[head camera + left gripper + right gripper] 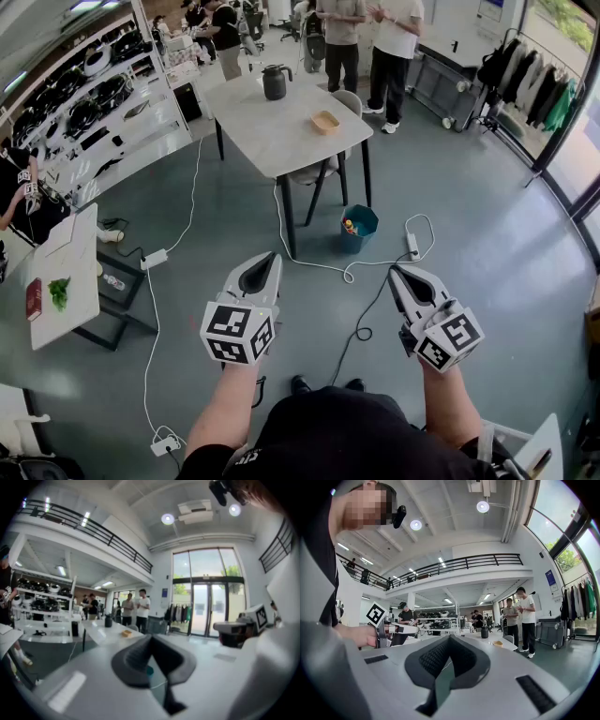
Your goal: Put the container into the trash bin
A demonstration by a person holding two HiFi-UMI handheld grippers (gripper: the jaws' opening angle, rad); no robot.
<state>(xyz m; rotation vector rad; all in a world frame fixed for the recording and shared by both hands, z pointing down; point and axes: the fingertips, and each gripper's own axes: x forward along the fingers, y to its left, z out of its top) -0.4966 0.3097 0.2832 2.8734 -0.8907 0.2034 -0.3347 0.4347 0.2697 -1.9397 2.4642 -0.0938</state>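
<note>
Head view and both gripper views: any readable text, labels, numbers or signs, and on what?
No legible words or numbers.
Left marker cube, right marker cube: black-and-white square patterns, no letters.
Blue wall sign: too small to read.
White print on black shirt: too blurred to read.

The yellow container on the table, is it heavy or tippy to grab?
Probably light: the container looks small, shallow and open. Low and wide, it likely won't tip, though it might slide on the smooth table.
</note>
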